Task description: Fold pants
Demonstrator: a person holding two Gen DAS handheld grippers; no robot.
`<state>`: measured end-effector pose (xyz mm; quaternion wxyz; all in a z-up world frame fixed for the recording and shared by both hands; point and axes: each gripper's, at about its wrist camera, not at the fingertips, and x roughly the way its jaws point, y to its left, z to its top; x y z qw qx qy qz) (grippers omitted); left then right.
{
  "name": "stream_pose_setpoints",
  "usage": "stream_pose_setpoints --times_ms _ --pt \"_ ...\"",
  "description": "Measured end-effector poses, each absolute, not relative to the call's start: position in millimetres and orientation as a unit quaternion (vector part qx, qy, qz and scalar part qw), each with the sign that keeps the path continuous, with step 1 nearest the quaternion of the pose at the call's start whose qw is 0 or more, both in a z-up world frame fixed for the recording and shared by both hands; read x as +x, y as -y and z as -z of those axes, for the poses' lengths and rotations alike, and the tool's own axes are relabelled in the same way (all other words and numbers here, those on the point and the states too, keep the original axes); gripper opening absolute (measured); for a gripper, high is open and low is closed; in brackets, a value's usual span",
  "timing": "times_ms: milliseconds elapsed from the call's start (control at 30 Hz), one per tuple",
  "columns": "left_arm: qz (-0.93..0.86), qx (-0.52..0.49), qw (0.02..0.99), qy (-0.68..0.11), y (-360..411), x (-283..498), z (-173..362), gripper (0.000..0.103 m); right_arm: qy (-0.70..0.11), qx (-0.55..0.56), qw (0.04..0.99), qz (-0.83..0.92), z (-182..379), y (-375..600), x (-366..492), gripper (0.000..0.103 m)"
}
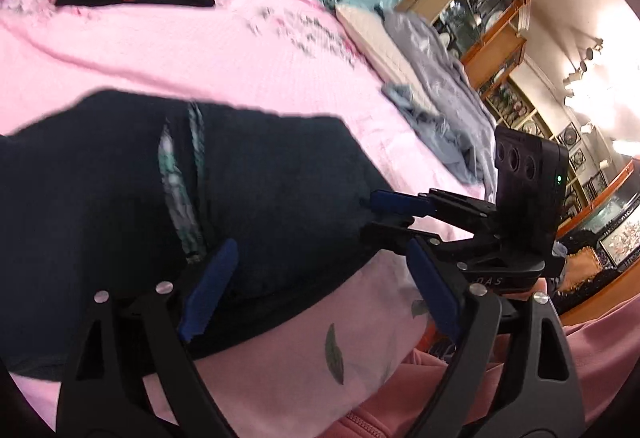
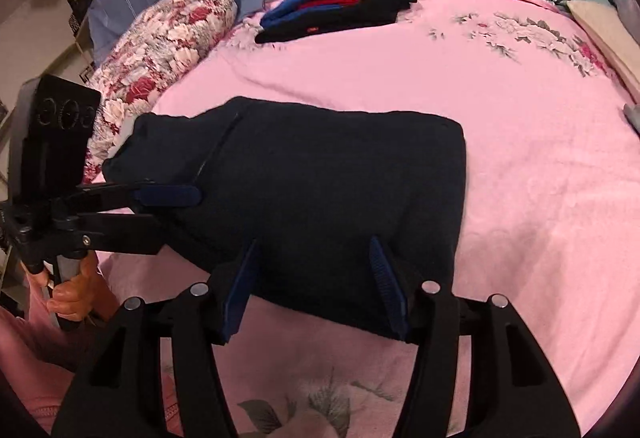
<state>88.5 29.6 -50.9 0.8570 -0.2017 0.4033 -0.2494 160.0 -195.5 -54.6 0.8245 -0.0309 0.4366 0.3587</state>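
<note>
Dark navy pants (image 2: 320,190) lie folded into a thick rectangle on the pink bedsheet (image 2: 520,158); they also show in the left wrist view (image 1: 260,190). My left gripper (image 1: 320,278) is open, its blue-padded fingers straddling the near edge of the pants. It shows in the right wrist view (image 2: 168,206) at the pants' left end. My right gripper (image 2: 316,286) is open, with both fingers at the pants' near edge. It shows in the left wrist view (image 1: 396,216), touching the pants' right edge.
A stack of folded blue, red and black clothes (image 2: 340,8) sits at the far side of the bed. A floral pillow (image 2: 160,50) lies at the left. A grey-blue garment (image 1: 448,98) is crumpled at the bed's right edge. Wooden display cabinets (image 1: 492,10) stand beyond.
</note>
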Motion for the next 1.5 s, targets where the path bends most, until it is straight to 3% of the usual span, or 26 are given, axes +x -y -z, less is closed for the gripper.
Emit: stream_pose_setpoints --times_ms 133,433,667,1033,1400,1500 --pt "0.164 -0.195 0.899 -0.357 -72.3 65.8 26.9 0.099 -0.387 -0.025 0.837 -0.387 30.4 178.7 149.2 0.059" --pt "-0.079 -0.275 0.885 -0.367 -215.9 9.2 33.4 0.100 -0.351 -0.138 0.790 -0.483 26.4 63.3 110.8 0.059" --pt "-0.170 -0.345 0.852 -0.356 -294.3 -34.1 42.5 0.101 -0.274 -0.245 0.740 -0.563 17.9 -36.3 62.6 0.059" --pt "-0.156 -0.366 0.841 -0.367 -322.0 -36.7 58.0 0.101 -0.309 -0.319 0.702 -0.557 48.6 -162.8 68.1 0.059" --pt "-0.139 -0.370 0.835 -0.384 -328.0 -9.2 71.5 0.101 -0.324 -0.327 0.698 -0.548 72.9 -176.6 71.4 0.060" --pt "-0.138 -0.370 0.832 -0.389 -326.6 -4.2 74.2 0.101 -0.321 -0.321 0.711 -0.536 72.5 -174.0 74.4 0.041"
